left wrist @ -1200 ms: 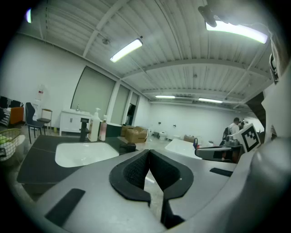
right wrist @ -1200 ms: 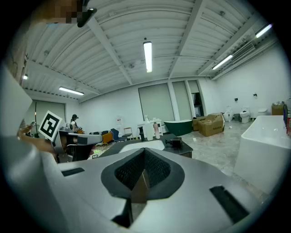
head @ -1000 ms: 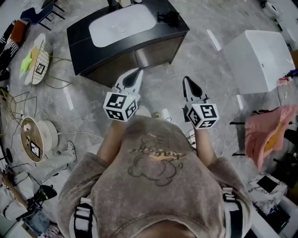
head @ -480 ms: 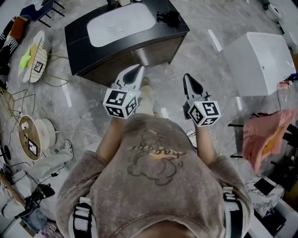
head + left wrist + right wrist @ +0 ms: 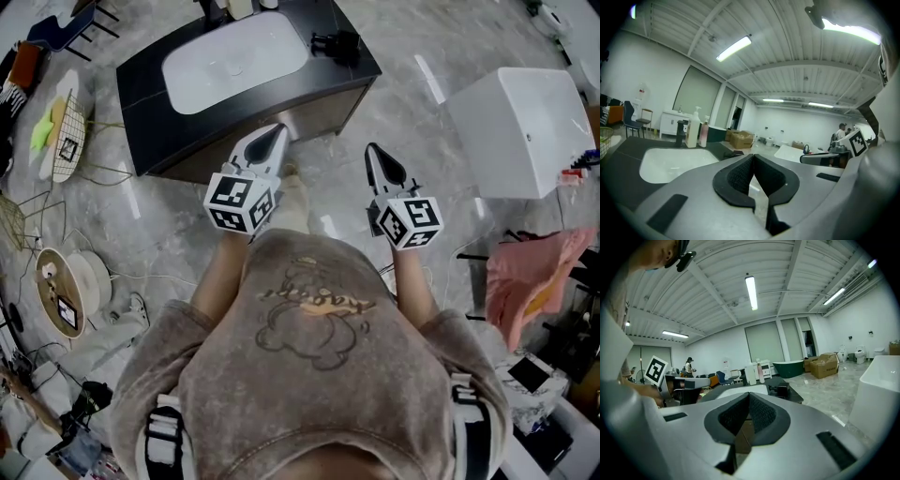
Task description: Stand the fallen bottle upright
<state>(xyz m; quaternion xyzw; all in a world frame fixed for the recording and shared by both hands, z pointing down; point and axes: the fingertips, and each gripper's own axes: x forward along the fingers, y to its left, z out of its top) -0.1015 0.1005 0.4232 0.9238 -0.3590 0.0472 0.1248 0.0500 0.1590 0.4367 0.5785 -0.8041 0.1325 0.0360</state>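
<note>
1. At the far left of the head view, a round white wire-grid disc (image 5: 64, 131) lies on the grey marbled floor (image 5: 412, 94). It carries yellow-green pieces and a small square black-and-white marker.
2. A dark, matt, rectangular counter (image 5: 150, 122) fills the upper left and holds a glossy white basin (image 5: 234, 61) with rounded corners. At its back edge a white pump bottle (image 5: 693, 131) and a slimmer pink bottle (image 5: 703, 133) stand upright, their labels unreadable.
3. A black object (image 5: 337, 42) lies low on the counter's right end, apart from both grippers. It may be the fallen bottle, but it is too small to be sure.
4. The left gripper (image 5: 278, 131), a tapering white plastic shell with ribbed black pads, is clenched tip to tip on nothing. Its cube bears black-and-white square markers.
5. The person's grey-brown sweatshirt (image 5: 319, 375) shows a cartoon bear outline, and the script across it is illegible.
6. The right gripper (image 5: 372, 150) is of the same build and is likewise clenched and empty.
7. A smooth white box (image 5: 520, 117) sits at the upper right, with crumpled pink cloth (image 5: 534, 272) below it.
</note>
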